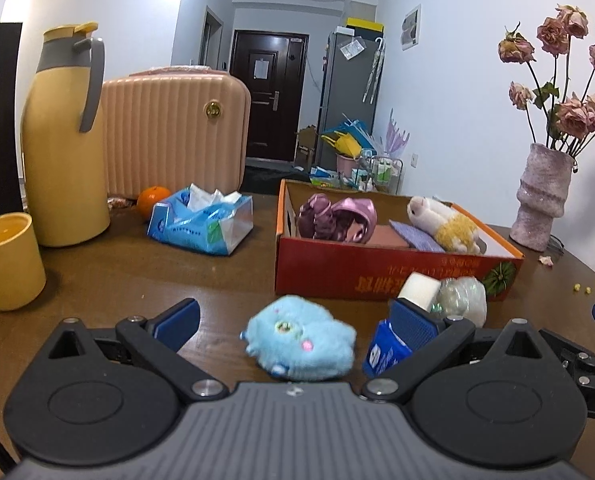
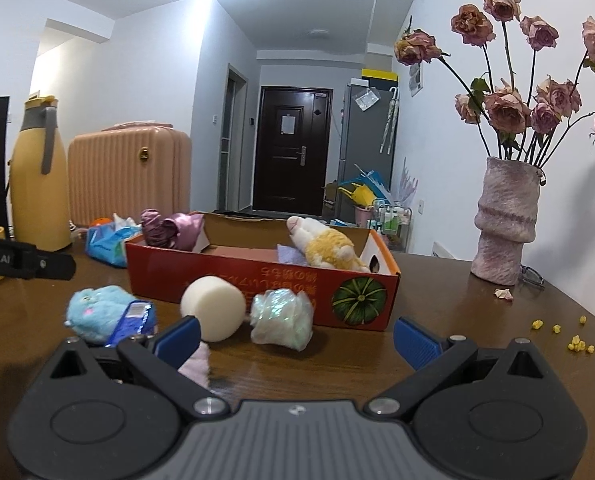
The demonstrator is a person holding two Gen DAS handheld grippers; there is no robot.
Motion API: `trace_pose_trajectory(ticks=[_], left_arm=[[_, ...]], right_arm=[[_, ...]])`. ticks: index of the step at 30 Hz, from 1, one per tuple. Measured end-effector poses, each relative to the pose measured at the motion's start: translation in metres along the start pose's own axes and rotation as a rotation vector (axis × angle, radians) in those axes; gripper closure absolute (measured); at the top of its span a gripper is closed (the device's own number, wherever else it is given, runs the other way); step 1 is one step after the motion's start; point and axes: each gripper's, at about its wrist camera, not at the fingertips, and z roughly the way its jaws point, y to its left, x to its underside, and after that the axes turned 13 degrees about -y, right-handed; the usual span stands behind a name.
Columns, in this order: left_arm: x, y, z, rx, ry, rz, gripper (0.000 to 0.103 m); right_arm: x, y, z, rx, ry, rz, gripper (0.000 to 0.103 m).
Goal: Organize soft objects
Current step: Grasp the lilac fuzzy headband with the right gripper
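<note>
Left gripper (image 1: pixel 295 326) is wide open w/ nothing held; the fluffy blue plush (image 1: pixel 299 346) lies on the brown wood bench (image 1: pixel 137 268) between its fingers, slightly blurred. Right gripper (image 2: pixel 295 338) is also spread wide and empty. In front of the red cardboard box (image 2: pixel 257 280) – 1 round white sponge (image 2: pixel 213 306), 1 shiny crinkled film ball (image 2: pixel 281 316), 1 blue packet (image 2: pixel 131 320) partly hidden. Inside the box: 1 white-yellow plush (image 2: pixel 325 250), purple satin pieces (image 2: pixel 173 230) – count unclear.
</note>
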Motion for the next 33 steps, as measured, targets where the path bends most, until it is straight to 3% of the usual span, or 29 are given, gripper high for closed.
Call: trace_pose_trajectory(ticks=[13, 24, 28, 31, 33], left_arm=[[0.013, 0.015, -0.024, -0.015, 0.025, 0.009, 0.0], [0.014, 0.018, -0.028, -0.013, 0.033, 0.0, 0.0], [0.014, 0.018, -0.028, -0.009, 0.032, -0.001, 0.0], [0.014, 0.018, -0.029, -0.007, 0.032, -0.003, 0.0], [0.014, 0.018, -0.029, -0.007, 0.032, -0.003, 0.0]], right_arm=[[0.004, 0.018, -0.021, -0.127, 0.013, 0.04, 0.0], [0.015, 0.028, 0.008, -0.195, 0.168, 0.097, 0.003], [0.019, 0.034, 0.02, -0.23, 0.218, 0.081, 0.019], [0.022, 0.038, 0.028, -0.255, 0.258, 0.078, 0.055], [0.023, 0.037, 0.029, -0.262, 0.268, 0.092, 0.058]])
